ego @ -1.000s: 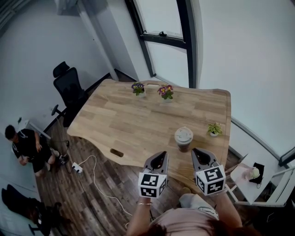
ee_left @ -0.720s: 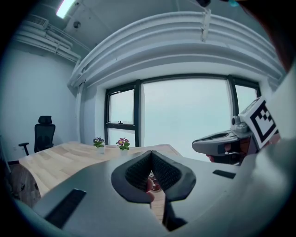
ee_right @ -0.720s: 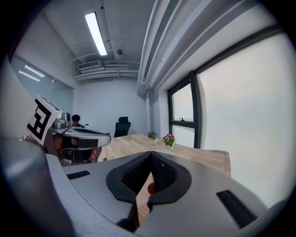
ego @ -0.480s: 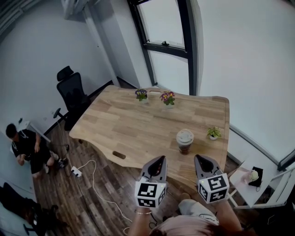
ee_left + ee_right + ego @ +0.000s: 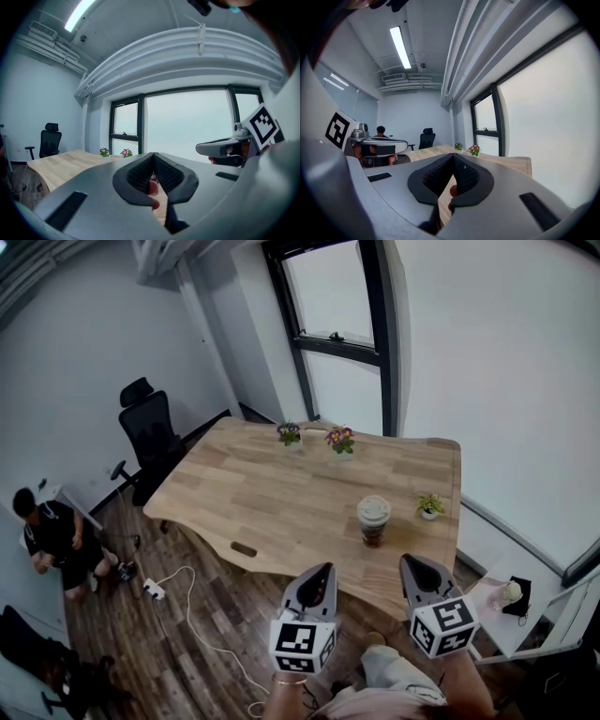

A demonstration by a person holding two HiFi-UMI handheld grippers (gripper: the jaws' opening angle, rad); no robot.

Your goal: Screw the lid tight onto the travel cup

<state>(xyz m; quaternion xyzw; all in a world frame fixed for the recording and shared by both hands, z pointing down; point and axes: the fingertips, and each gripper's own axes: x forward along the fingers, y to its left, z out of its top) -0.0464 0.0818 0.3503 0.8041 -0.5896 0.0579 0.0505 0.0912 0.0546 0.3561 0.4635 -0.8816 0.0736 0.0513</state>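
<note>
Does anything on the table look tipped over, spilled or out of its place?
Nothing stands out. The travel cup stands upright near the right end of the table, and its lid sits on top, seemingly level. The three small potted plants are upright too, and no spill shows on the wood.

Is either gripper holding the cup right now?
No, the cup stands alone on the table, clear of the left gripper and right gripper.
</note>
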